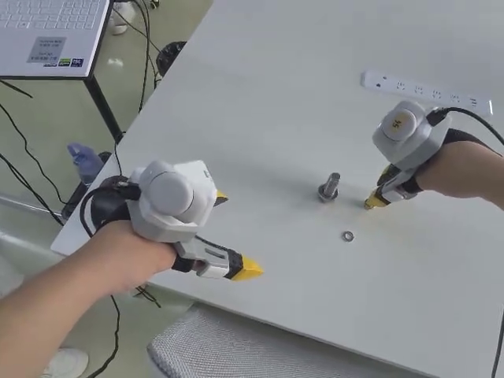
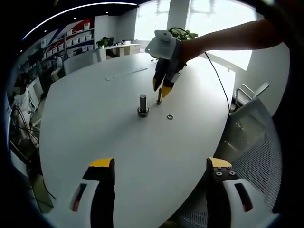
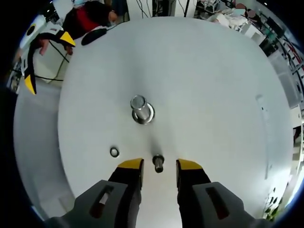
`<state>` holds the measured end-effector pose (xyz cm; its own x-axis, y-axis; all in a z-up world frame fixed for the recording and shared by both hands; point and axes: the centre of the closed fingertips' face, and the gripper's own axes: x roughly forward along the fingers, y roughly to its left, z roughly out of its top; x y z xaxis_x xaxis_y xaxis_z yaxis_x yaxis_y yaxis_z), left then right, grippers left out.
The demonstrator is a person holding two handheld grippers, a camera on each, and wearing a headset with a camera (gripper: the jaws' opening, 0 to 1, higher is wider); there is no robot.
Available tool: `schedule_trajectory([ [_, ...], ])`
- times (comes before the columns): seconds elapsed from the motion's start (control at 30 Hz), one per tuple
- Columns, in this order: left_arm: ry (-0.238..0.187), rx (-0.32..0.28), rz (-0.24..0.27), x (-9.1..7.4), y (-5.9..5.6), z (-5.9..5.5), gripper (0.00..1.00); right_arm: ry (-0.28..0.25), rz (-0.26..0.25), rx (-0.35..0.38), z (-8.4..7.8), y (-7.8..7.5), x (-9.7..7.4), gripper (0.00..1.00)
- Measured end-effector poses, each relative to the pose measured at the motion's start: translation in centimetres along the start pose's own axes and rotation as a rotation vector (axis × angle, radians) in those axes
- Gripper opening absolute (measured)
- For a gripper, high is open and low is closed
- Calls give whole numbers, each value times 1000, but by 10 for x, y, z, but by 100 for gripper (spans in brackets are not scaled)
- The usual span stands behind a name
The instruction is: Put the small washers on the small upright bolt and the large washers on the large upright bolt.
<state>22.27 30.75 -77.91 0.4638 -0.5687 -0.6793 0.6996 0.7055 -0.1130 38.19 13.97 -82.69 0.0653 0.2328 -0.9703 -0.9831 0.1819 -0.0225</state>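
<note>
Fingers (image 1: 246, 269) of left gripper (image 1: 235, 233) spread wide in head view; right gripper (image 1: 376, 201) beside large bolt (image 1: 330, 187), loose washer (image 1: 347, 235) near. Left gripper view: jaws wide, empty. Right gripper view: jaws narrowly apart, small bolt (image 3: 158, 163) between them, not touching.

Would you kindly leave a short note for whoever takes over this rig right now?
Left gripper: open, empty, over the table's near side.
Right gripper: open, jaws either side of the small bolt, holding nothing.
Large bolt stands nearby, a ring at its base; washer or head, unclear.
One loose washer lies on the table.
Left to do: put it on its bolt, likely the small one.
</note>
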Motion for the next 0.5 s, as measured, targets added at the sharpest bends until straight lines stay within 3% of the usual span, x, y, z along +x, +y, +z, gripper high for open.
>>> schedule_trajectory([
  [0.13, -22, 3, 12, -2, 1, 6, 83, 4, -1, -19, 0, 0, -9, 29],
  [0.5, -40, -4, 38, -8, 1, 9, 96, -54, -14, -16, 19, -3, -44, 35],
])
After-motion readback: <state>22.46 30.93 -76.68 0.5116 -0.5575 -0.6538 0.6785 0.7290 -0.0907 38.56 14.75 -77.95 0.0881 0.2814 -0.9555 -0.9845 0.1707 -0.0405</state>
